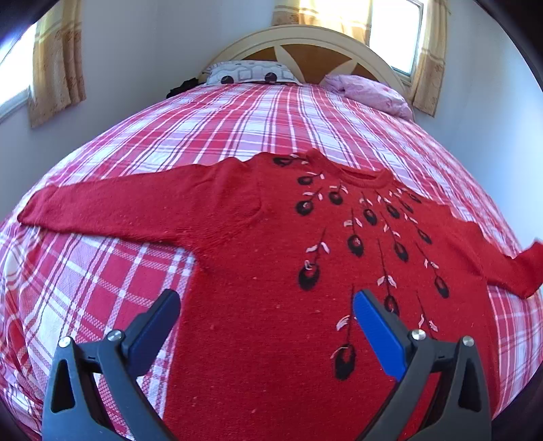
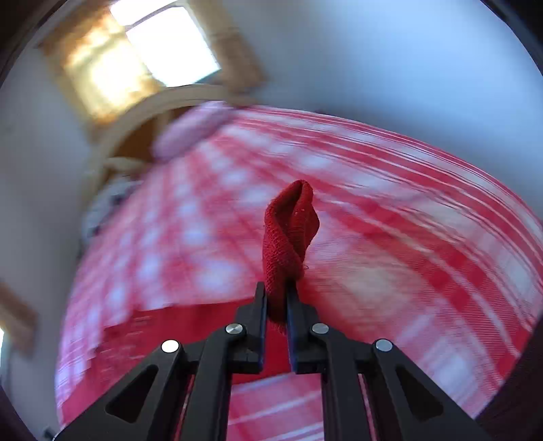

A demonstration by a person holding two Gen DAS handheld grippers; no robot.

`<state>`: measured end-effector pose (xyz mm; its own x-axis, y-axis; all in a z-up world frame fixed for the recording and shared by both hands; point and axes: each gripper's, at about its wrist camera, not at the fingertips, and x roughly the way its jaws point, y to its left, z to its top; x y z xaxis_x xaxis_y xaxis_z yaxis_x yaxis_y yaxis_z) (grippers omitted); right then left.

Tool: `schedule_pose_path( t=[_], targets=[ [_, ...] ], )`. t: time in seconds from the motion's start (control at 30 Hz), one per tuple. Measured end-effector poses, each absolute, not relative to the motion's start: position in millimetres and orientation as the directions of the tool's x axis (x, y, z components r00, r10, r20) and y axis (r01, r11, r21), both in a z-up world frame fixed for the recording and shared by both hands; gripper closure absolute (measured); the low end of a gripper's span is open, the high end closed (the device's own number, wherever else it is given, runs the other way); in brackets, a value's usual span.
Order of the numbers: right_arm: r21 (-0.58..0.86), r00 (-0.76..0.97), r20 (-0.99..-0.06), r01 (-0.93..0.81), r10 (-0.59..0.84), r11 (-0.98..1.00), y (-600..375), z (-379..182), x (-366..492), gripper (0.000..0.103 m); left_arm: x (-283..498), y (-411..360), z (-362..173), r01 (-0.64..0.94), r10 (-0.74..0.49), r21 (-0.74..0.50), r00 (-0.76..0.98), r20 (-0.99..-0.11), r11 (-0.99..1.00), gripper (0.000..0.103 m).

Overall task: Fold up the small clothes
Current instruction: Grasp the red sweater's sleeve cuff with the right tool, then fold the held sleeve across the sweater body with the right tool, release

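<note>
The red sweater (image 1: 271,271) lies face up, spread on the plaid bed (image 1: 101,271). The right tool (image 2: 276,298) pinches a sleeve cuff (image 2: 290,230), probably to fold it inward. The left tool (image 1: 266,305) hovers wide open and empty over the hem, likely ready to steady it.

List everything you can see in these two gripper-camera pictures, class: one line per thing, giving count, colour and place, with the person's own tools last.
sweater: one, red with black-and-pink flower motifs, spread flat on the bed, sleeves out to both sides
sleeve end: one, red knit, pinched and lifted off the bed
bedspread: one, red-and-white plaid, covering the bed
pillows: two, one white with dark pattern, one pink, at the headboard
headboard: one, cream and brown, arched, against the far wall
windows: two, bright, with tan curtains, on the walls
left gripper: one, black with blue pads, open above the sweater's lower part
right gripper: one, black, shut on the sleeve end
</note>
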<state>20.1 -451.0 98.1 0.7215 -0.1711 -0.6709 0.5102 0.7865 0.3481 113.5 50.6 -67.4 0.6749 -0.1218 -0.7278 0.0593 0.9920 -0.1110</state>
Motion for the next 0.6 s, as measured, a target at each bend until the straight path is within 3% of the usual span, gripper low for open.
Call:
schedule_pose_path(
  t=[0.13,0.27,0.33,0.6],
  targets=[
    [0.363,0.785,-0.620,0.286,0.001,0.887,-354.8,132.0,74.3,0.094,112.2,65.1,-64.9,0.033,-0.112,-0.124,0.687,-0.718,0.992,0.000],
    [0.392,0.776,-0.604,0.090,0.183,0.915,-256.3,125.7,135.6,0.094,110.1,85.5,-62.8,-0.008,-0.075,-0.114,0.704,-0.706,0.993,0.000],
    [0.372,0.763,-0.608,0.029,0.219,0.928,-210.7,110.6,160.7,0.094,109.4,99.5,-63.1,-0.038,-0.051,-0.110,0.710,-0.703,0.993,0.000],
    [0.379,0.571,-0.723,-0.144,0.389,0.914,-51.1,-35.2,213.2,0.094,109.9,147.0,-73.0,-0.146,0.044,-0.082,0.697,-0.716,0.986,0.000]
  ],
)
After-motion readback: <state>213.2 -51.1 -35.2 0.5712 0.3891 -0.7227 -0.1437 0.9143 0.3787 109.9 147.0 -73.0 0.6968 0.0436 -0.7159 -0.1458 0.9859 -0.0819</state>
